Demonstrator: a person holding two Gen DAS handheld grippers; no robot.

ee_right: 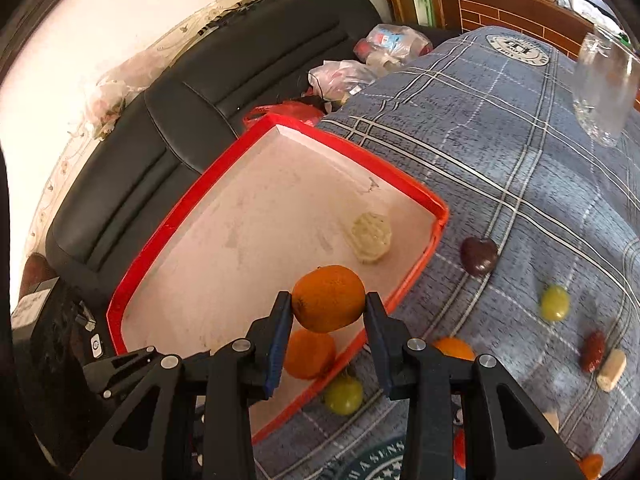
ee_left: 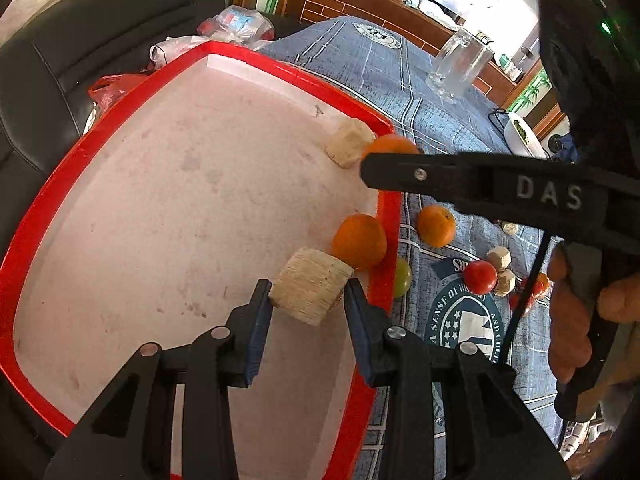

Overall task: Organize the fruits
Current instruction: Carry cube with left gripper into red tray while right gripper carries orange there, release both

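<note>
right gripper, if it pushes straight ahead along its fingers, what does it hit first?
Probably the tray floor. The right gripper, shut on an orange, points down over it, with a second orange just beneath; depth is unclear.

The red-rimmed tray (ee_right: 224, 188) with its pale, scuffed floor is the landmark: over its near right corner an orange (ee_right: 328, 298) hangs pinched between two blue-padded fingers, another orange (ee_right: 310, 354) lies on the tray floor right below it against the rim, and a pale ridged block (ee_right: 371, 237) lies flat further in near the right rim. A second pale ridged block (ee_left: 310, 290) is held tilted between blue pads just above the tray floor beside that lying orange. Outside the right rim, on the plaid cloth, lie a green fruit (ee_right: 343, 395) touching the rim, a third orange (ee_left: 436, 226) just beside it, a dark purple fruit (ee_right: 479, 256) near the far corner, and further off a yellow-green fruit (ee_right: 555, 303), a red tomato (ee_left: 480, 277) and small pale blocks (ee_left: 500, 270).
</note>
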